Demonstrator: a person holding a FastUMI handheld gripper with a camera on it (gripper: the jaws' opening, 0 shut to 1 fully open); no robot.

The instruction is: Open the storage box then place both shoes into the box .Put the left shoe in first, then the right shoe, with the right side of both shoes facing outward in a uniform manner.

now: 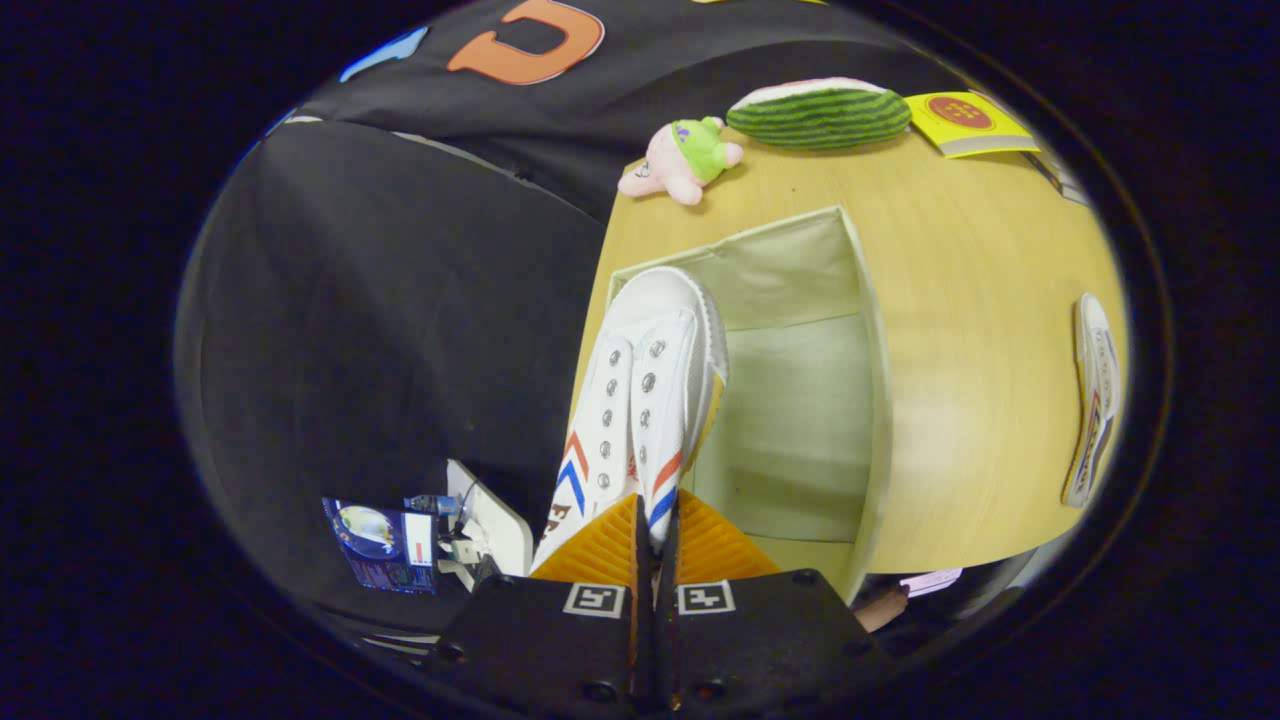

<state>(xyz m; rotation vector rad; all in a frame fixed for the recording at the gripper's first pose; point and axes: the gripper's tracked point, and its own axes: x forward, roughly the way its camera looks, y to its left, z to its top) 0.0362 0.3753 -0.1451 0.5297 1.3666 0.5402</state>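
- Gripper (655, 520): nearest to us, its two orange ribbed fingers (600, 550) are pressed almost together, clamped on the heel end of a white shoe; we see only a thin strip of the shoe's material between them.
- Held shoe (650, 370): white canvas with metal eyelets and red and blue chevrons on both sides. It extends forward from the fingers, toe pointing away, over the near left corner of the storage box.
- Storage box (870, 400): open, with pale walls and a bare floor, standing on the wooden table (960, 300). No shoe lies inside it.
- Second shoe (1093, 400): lying on its side on the table, well apart from the box on its far right.
- Beyond the box: a pink plush toy (683, 160), a watermelon-slice toy (818, 112) and a yellow card (965, 122).
- Step in hand, in our judgement: placing the first shoe, the lid stage being complete.
- Next move, in our judgement: lower the shoe to the box floor with its right side turned outward, then release.
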